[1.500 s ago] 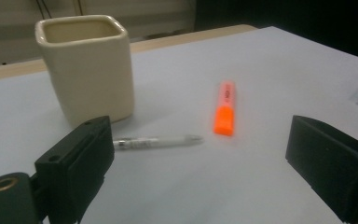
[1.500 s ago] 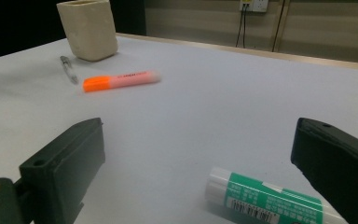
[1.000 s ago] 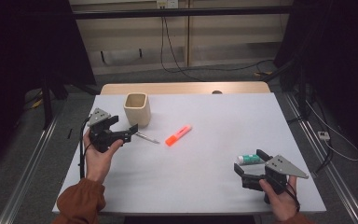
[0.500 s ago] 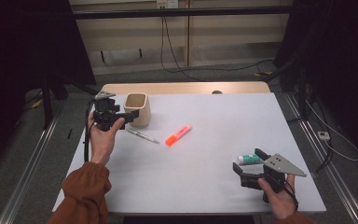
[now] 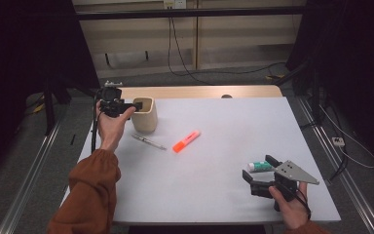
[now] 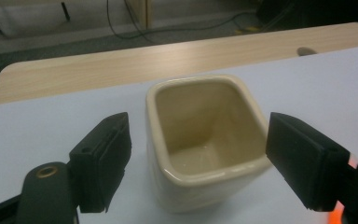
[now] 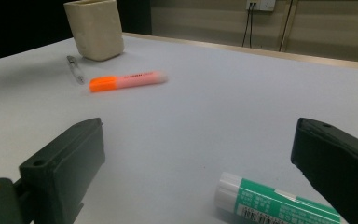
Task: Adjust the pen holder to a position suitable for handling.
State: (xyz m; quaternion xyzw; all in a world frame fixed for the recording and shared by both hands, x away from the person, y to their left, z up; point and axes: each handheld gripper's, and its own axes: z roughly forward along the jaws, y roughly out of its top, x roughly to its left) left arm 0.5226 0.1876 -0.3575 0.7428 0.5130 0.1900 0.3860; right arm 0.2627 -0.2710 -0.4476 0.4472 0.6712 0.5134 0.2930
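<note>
A cream square cup stands empty near the table's far left corner. My left gripper is raised at the cup's rim. Its jaws have just been closing; they flank the cup with a gap on each side and touch nothing. An orange highlighter and a silver pen lie just to the right of the cup. At the near right my right gripper rests low and open, with a green-and-white glue stick lying between its jaws, untouched.
The white table top has a wooden strip along its far edge. Cables run over the floor behind it. Dark stands and rails line both sides.
My left hand has travelled from beside the pen toward the far edge and up to the cup, its jaws narrowing a little. The right hand has stayed where it was.
</note>
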